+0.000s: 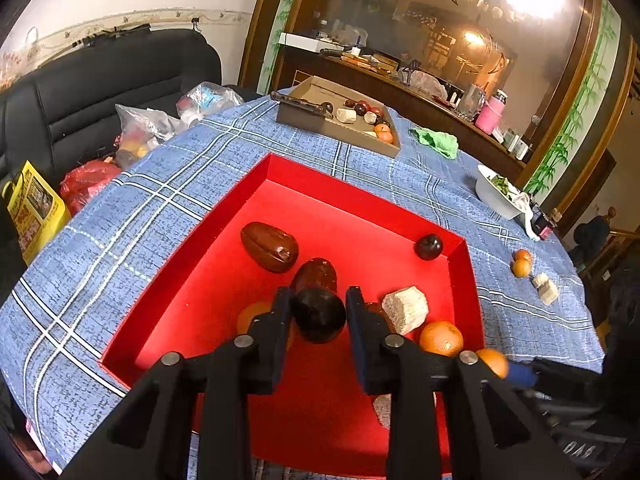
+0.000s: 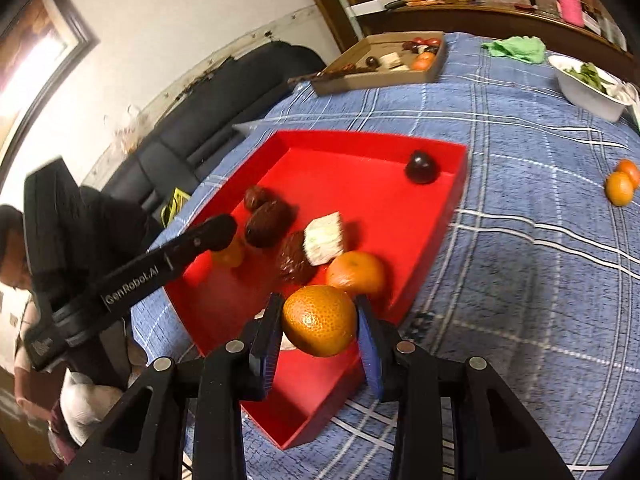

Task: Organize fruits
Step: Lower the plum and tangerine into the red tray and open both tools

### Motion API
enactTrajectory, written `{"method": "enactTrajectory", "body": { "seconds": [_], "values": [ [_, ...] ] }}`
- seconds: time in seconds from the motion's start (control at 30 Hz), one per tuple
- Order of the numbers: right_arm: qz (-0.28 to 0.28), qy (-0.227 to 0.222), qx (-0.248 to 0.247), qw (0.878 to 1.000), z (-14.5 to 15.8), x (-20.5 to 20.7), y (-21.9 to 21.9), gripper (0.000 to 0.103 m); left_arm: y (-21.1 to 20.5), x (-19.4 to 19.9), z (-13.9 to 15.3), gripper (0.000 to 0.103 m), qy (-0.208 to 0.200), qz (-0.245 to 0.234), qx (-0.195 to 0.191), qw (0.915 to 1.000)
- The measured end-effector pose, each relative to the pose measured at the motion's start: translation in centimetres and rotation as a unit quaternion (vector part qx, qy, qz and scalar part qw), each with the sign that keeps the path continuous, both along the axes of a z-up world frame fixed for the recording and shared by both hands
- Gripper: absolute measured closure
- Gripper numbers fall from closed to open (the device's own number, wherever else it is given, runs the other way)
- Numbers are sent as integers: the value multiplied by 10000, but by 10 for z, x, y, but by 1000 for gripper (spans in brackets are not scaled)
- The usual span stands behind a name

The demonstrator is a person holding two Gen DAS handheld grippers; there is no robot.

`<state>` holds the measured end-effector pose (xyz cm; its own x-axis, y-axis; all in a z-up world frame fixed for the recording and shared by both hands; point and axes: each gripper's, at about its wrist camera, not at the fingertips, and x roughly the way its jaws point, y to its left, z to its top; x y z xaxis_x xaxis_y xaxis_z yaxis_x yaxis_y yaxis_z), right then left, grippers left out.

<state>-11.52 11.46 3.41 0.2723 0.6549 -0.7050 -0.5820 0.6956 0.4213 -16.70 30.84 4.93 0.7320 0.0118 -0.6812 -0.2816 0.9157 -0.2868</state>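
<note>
A red tray (image 1: 340, 216) lies on the blue checked tablecloth. My left gripper (image 1: 319, 294) hangs low over it, and a dark round fruit (image 1: 318, 314) sits between the jaws with only slim gaps at the pads. It seems to rest on the tray floor. Around it lie two brown dates (image 1: 270, 246), a dark plum (image 1: 428, 246), a white chunk (image 1: 405, 309) and an orange (image 1: 441, 338). My right gripper (image 2: 319, 302) is shut on a mandarin (image 2: 320, 320) above the tray's (image 2: 360, 168) near corner.
A cardboard box (image 1: 340, 136) with more fruit stands at the far side. A green cloth (image 1: 436, 142) and a white bowl (image 1: 496, 192) lie to the right. Two small oranges (image 2: 620, 184) sit on the cloth. Bags crowd the black sofa (image 1: 100, 92).
</note>
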Motion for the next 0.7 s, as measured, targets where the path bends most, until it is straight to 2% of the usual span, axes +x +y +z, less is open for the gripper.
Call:
{"method": "enactTrajectory", "body": {
  "seconds": [0.03,0.07,0.2,0.27,0.4,0.5,0.6,0.7],
  "values": [
    [8,-23,-43,10000,0,-2,3,63,0,0,1,54,-10,9,-23,10000],
    [28,-32,-72,10000,0,-3,5,63,0,-2,3,46,-47,33,-39,10000],
    [57,-131,-121,9998,1,-6,7,61,-2,-5,11,41,-149,99,45,9998],
    [60,-140,-92,9998,2,-7,6,61,-6,-6,15,30,-183,150,125,9996],
    [3,-213,-57,9998,6,-11,0,61,-16,-7,23,26,-182,259,479,9983],
    [-89,-321,-36,9994,10,-14,-9,61,-26,-8,32,18,-203,404,860,9953],
    [-198,-444,-76,9988,13,-17,-19,58,-43,-7,41,18,-248,461,1320,9899],
    [-320,-475,-78,9983,13,-17,-30,56,-59,-4,46,18,-232,388,1608,9859]
  ]
}}
